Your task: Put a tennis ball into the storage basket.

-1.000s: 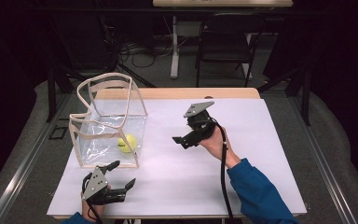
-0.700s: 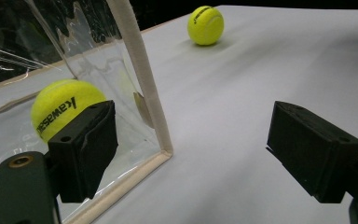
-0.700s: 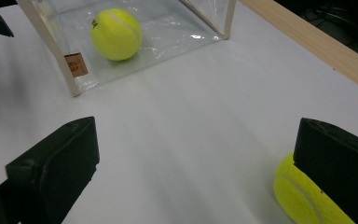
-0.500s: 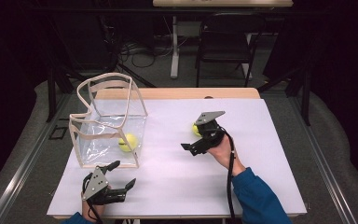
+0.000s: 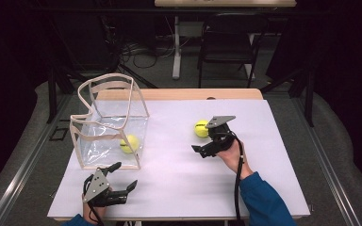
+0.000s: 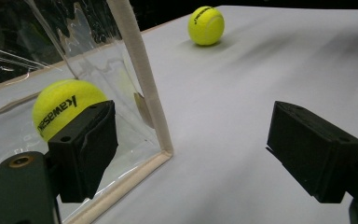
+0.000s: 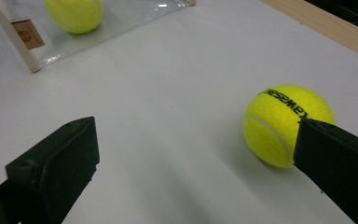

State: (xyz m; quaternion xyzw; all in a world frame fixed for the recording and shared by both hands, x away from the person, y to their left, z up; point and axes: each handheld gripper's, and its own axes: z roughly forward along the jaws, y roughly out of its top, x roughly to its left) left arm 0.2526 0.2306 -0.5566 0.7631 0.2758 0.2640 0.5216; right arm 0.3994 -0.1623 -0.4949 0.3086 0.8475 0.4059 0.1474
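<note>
Right tool [image 5: 201, 151] jaws wide, empty, just beside loose tennis ball [image 5: 201, 128] on white tabletop [image 5: 179, 179]. Left tool [image 5: 122, 179] wide, empty, near clear bag [image 5: 99, 136] containing second ball [image 5: 129, 143].

Looking down and forward from above the near edge of the bench [image 5: 179, 188], taking in the whole white top. Riding low on the left tongs [image 6: 191, 163], sitting close to the near corner of the clear bag [image 6: 140, 70], facing past it toward the loose ball [image 6: 206, 25] farther off. Riding on the right tongs [image 7: 191, 172], hovering just beside that same ball [image 7: 284, 121], facing back toward the bag [image 7: 23, 32]. Sharing bag and loose ball across all three.
</note>
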